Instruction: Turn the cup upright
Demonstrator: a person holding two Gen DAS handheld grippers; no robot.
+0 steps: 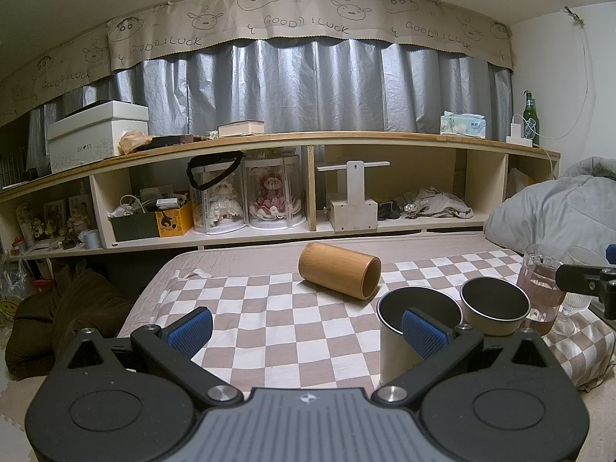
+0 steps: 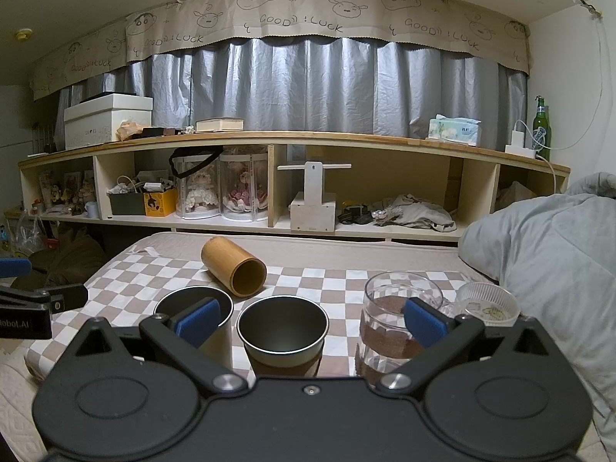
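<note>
A bamboo cup (image 1: 338, 275) lies on its side on the checkered cloth (image 1: 269, 308), its open mouth facing right and toward me; it also shows in the right wrist view (image 2: 235, 271). My left gripper (image 1: 308, 333) is open and empty, well short of the cup. My right gripper (image 2: 312, 321) is open and empty, behind a row of upright cups. The bamboo cup lies beyond that row, to the left.
Upright on the cloth: a tall white cup (image 2: 196, 315), a short metal-rimmed cup (image 2: 283, 331), a glass mug (image 2: 396, 315), a ribbed glass (image 2: 487, 304). A grey duvet (image 2: 550, 254) lies at right. A shelf unit (image 2: 269, 184) stands behind the bed.
</note>
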